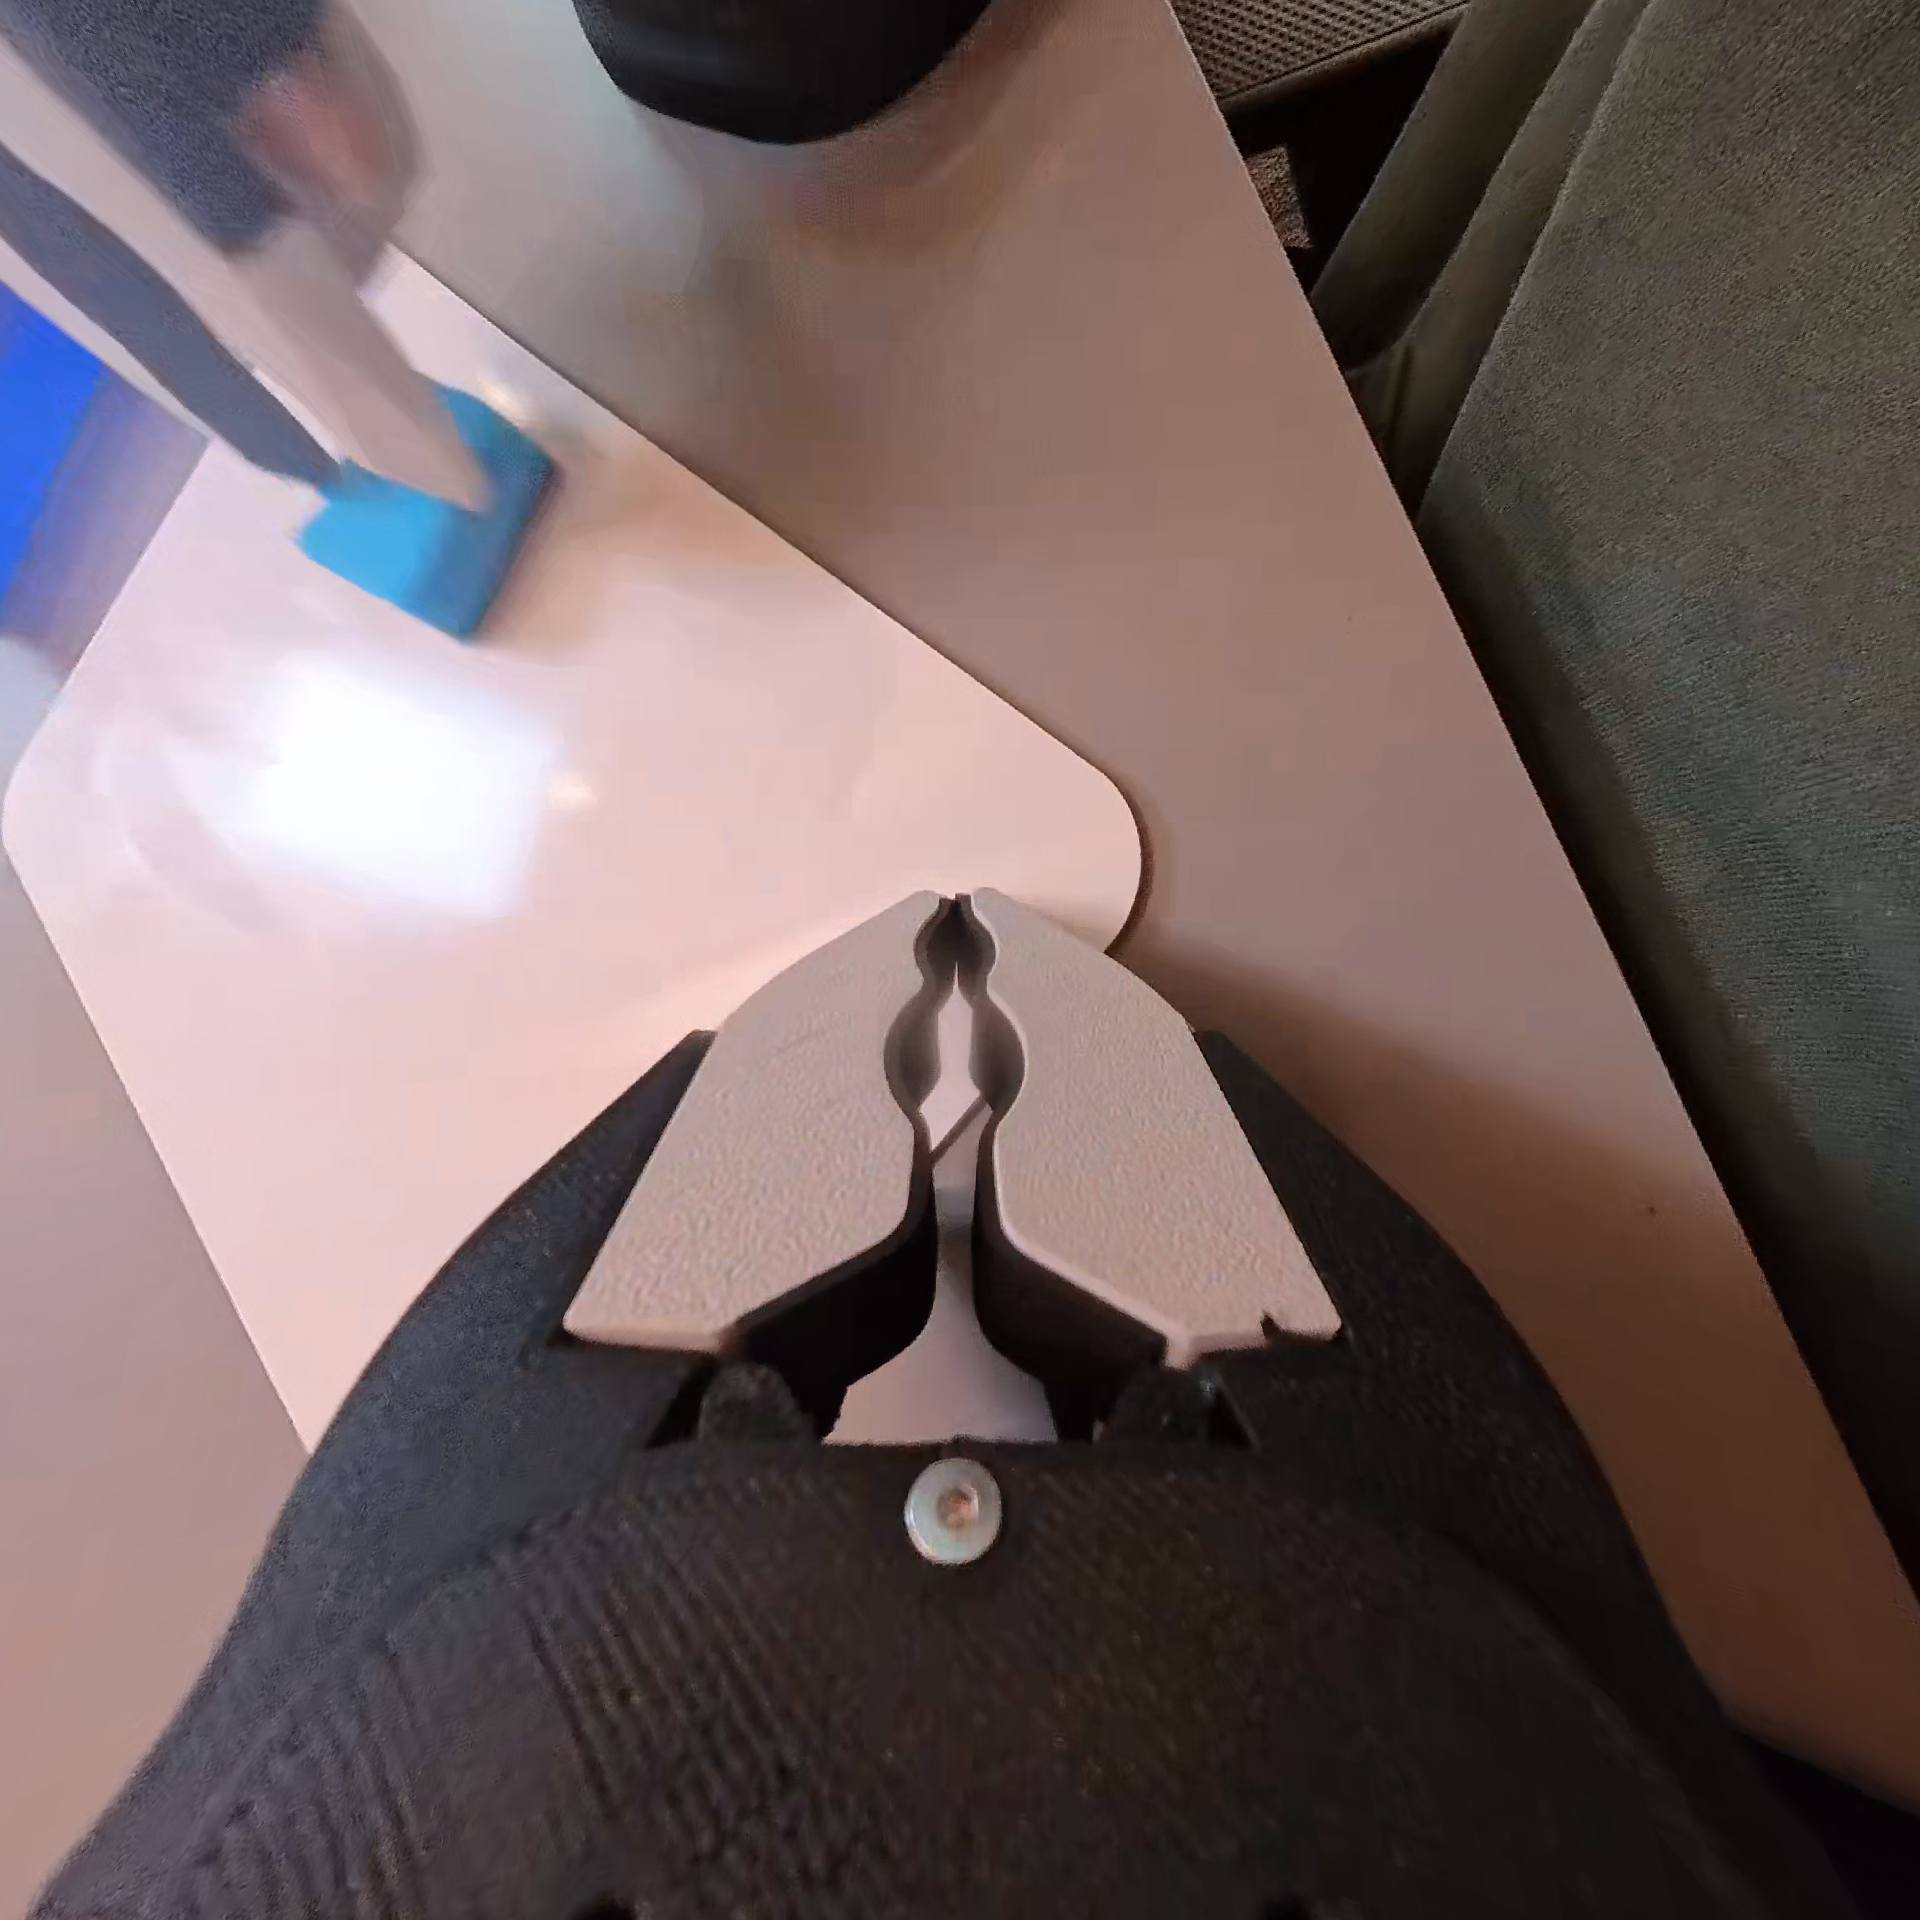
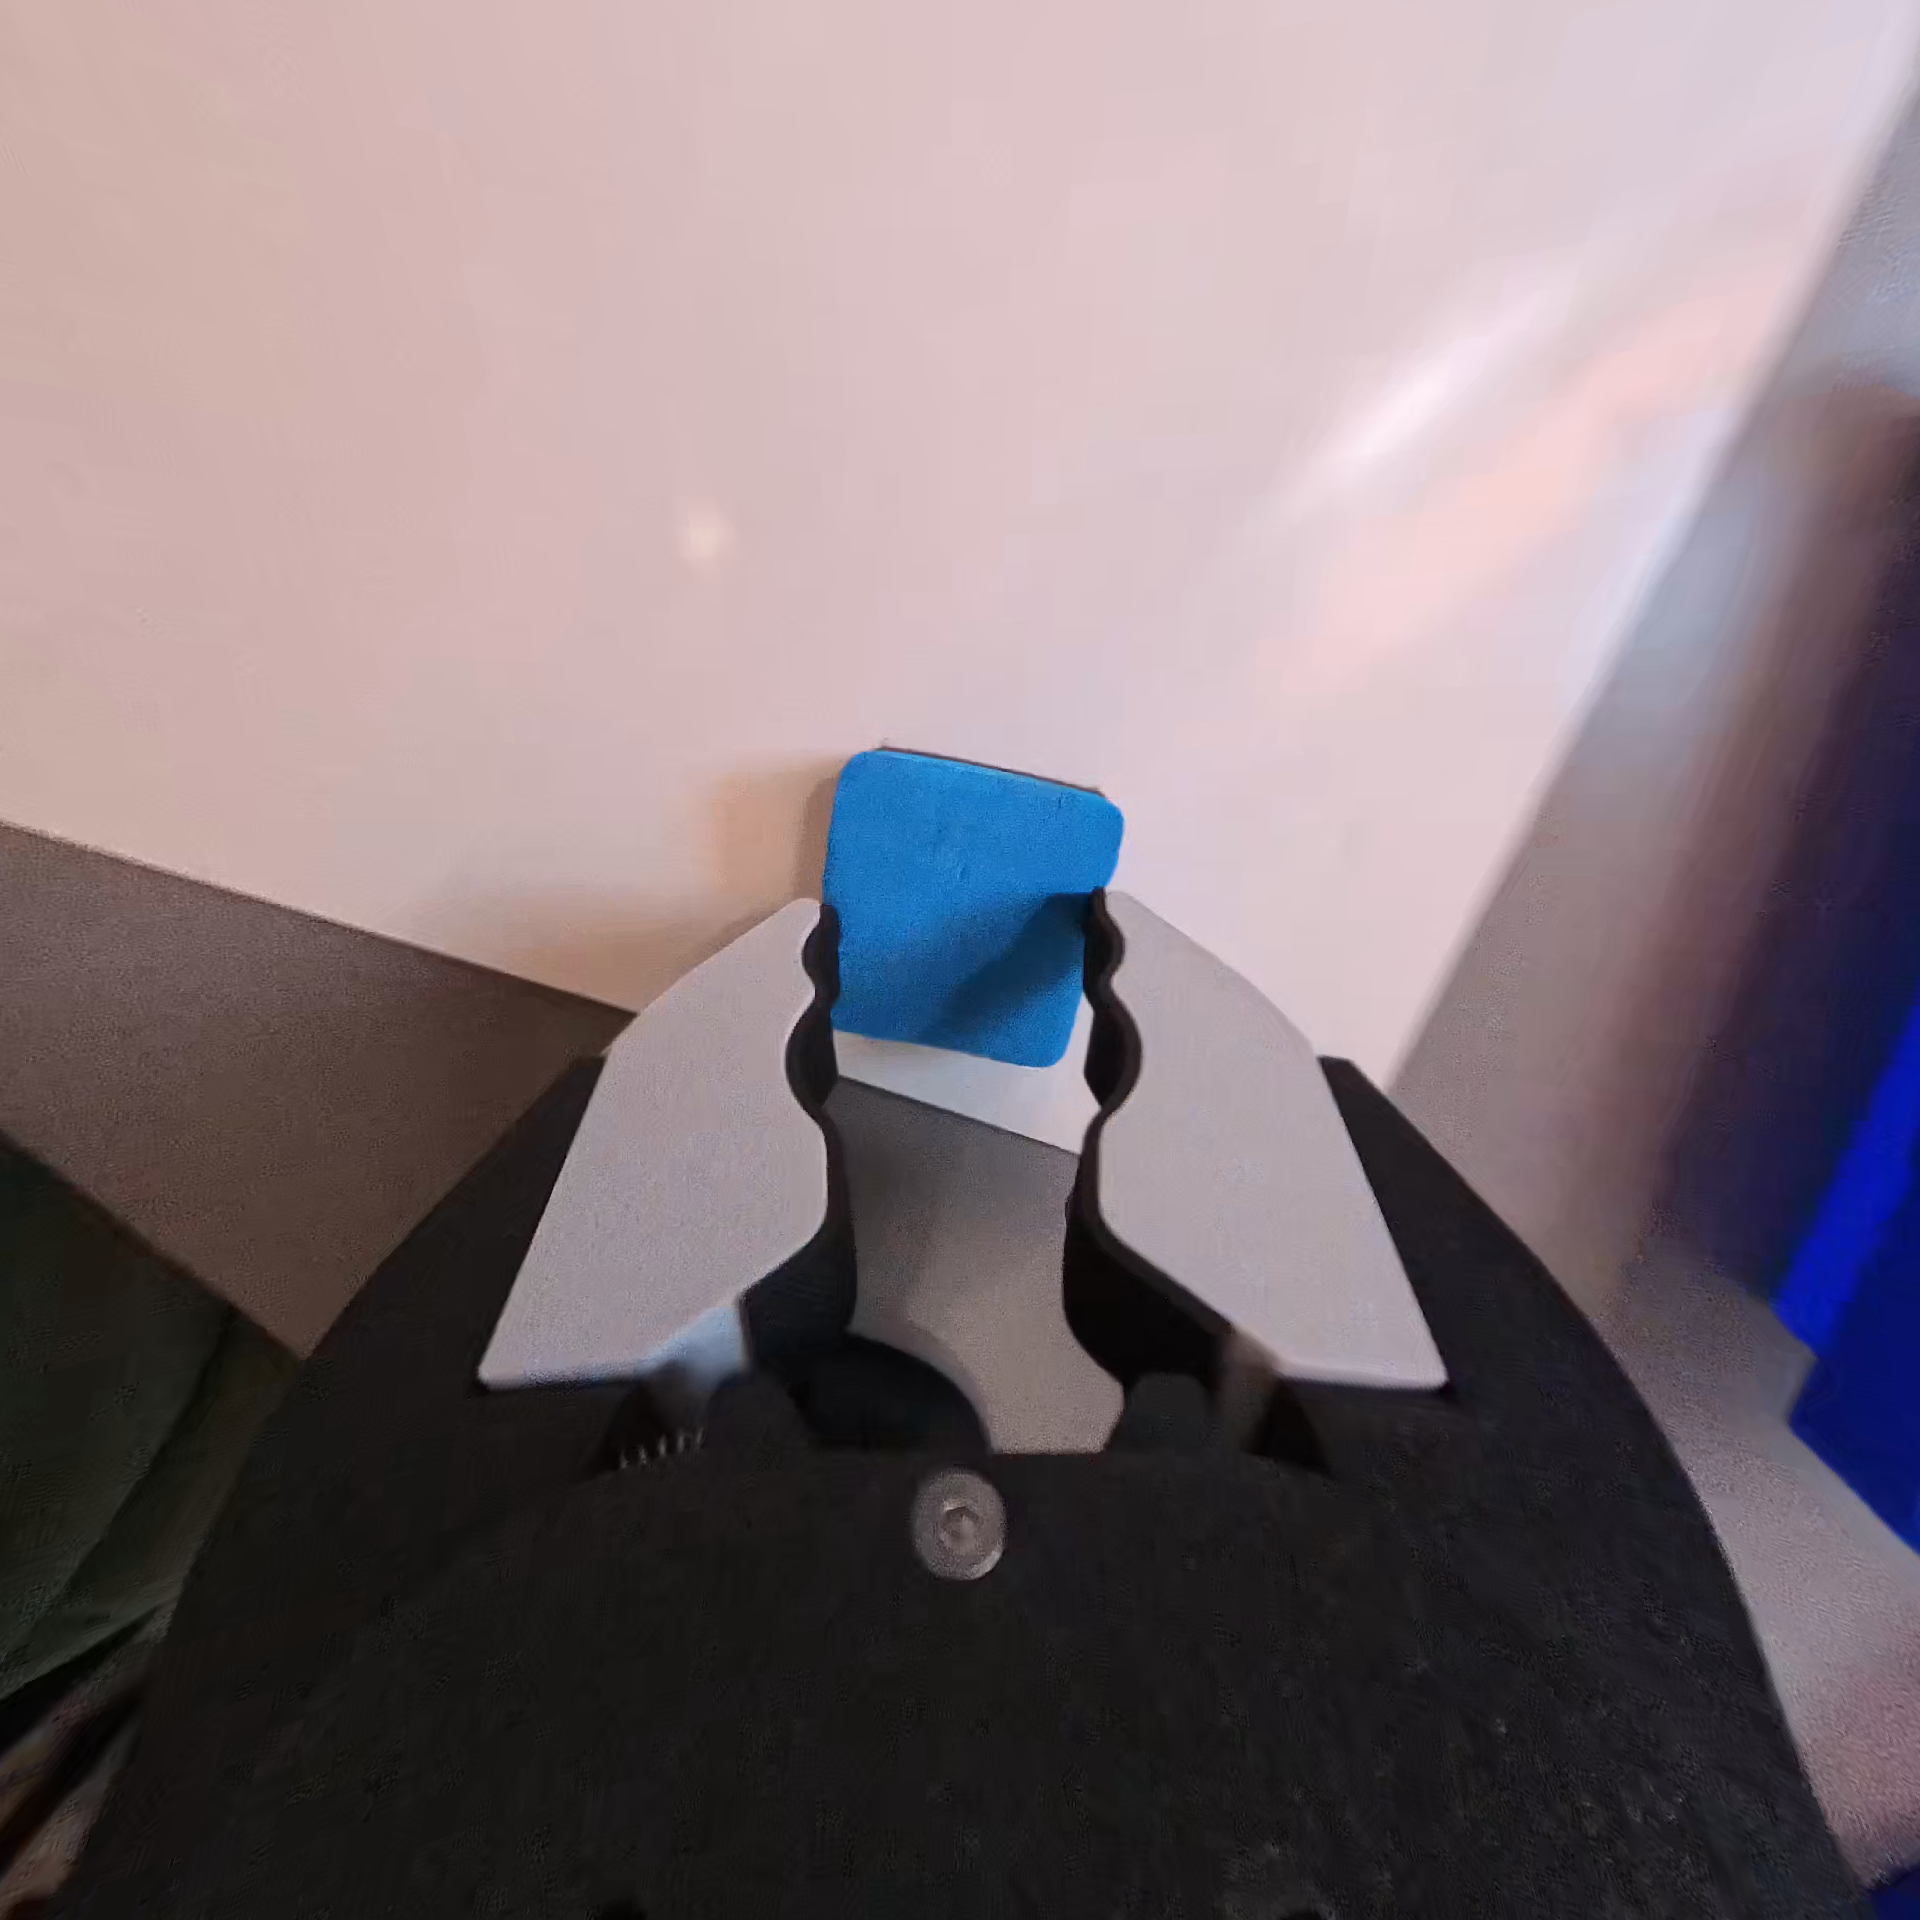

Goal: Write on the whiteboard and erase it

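Right gripper [image 2: 961, 914] jaws clamp the blue eraser [image 2: 966, 904] against the whiteboard [image 2: 727, 364]; left gripper [image 1: 958, 902] jaws pinched together, empty.

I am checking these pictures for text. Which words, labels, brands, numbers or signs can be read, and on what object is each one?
None can be read in either view.
Whiteboard: no writing shows on it; part is under glare.
Blue eraser, held in the right gripper: plain, no label.
Left gripper: shut, unmarked.
Blue object at the edge: blurred, nothing legible.
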